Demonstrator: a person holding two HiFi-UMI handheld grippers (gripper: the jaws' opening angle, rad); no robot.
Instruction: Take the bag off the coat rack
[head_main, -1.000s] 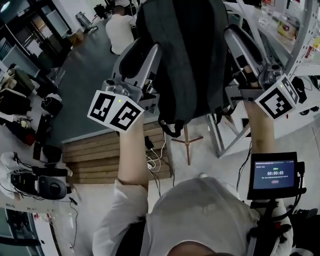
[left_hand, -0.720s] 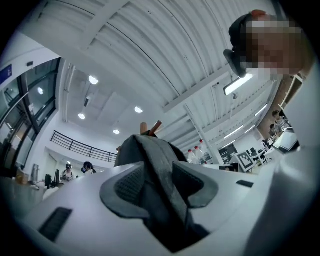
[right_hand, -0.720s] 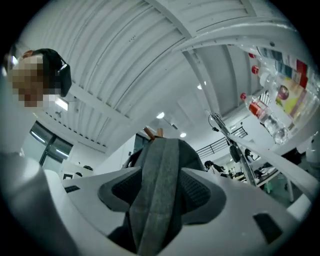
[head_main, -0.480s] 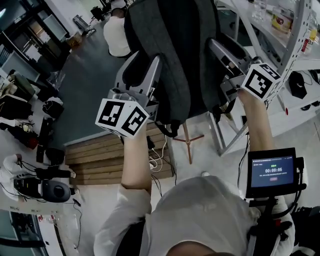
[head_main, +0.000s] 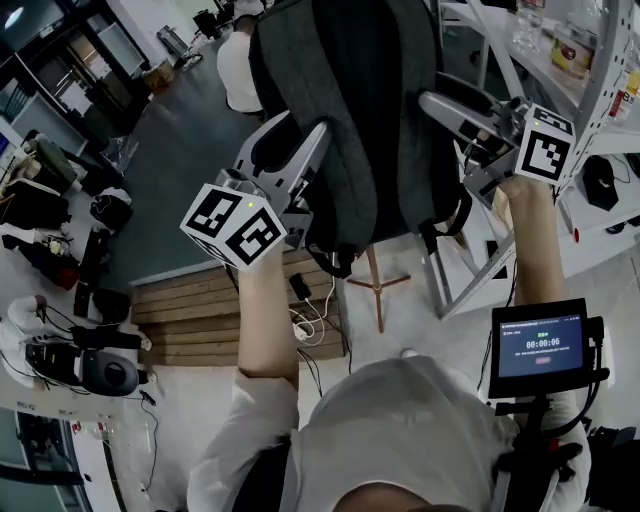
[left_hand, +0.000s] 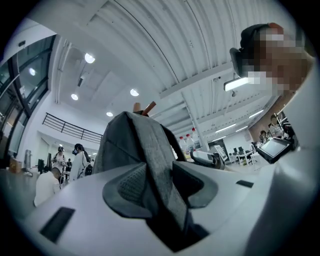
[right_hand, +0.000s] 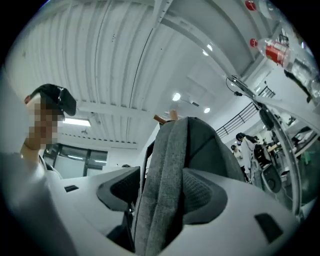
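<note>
A dark grey backpack (head_main: 350, 110) hangs from the wooden coat rack, whose pegs (left_hand: 145, 106) poke out above the top of the backpack (left_hand: 135, 145). The rack's foot (head_main: 375, 285) shows below the bag. My left gripper (head_main: 295, 135) is at the bag's left side, and its pads pinch a grey fold of fabric (left_hand: 160, 170). My right gripper (head_main: 445, 105) is at the bag's right side with its jaws spread wide. A grey edge of the bag (right_hand: 165, 190) runs between them, resting on the right pad (right_hand: 200, 192) and just apart from the left one.
A white shelving unit (head_main: 600, 60) with bottles stands close on the right. A wooden platform (head_main: 200, 300) with cables (head_main: 310, 320) lies on the floor below. A seated person (head_main: 240, 60) is beyond the bag. Equipment (head_main: 80, 365) clutters the left side.
My right gripper has risen along the bag's right side and its jaws have spread. The left gripper has kept its place on the bag's left side.
</note>
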